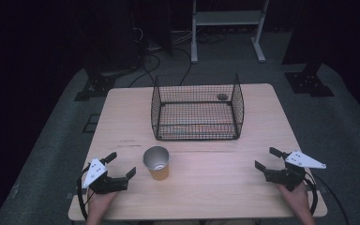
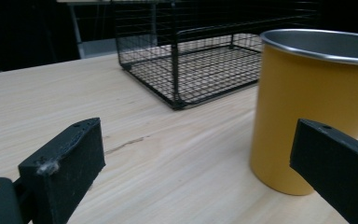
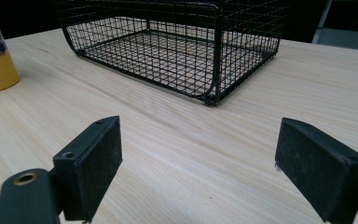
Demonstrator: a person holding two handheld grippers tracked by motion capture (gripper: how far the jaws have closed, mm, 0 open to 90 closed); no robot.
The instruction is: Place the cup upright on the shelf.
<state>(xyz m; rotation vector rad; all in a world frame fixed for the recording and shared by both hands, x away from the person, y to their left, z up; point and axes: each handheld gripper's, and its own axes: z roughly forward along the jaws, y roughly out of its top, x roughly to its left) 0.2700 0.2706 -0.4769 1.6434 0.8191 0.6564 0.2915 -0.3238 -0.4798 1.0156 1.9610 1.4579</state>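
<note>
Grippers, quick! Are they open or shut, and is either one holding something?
Left gripper: open, holding nothing, beside the yellow cup.
Right gripper: open, holding nothing.

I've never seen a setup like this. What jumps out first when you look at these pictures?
A black wire basket stands at the far middle of the pale wooden table, with its open top up. Nearer the person, a yellow cup with a metal rim stands upright, just right of the left gripper. The right gripper rests near the table's right edge; both grippers have their jaws spread and hold nothing.
</note>
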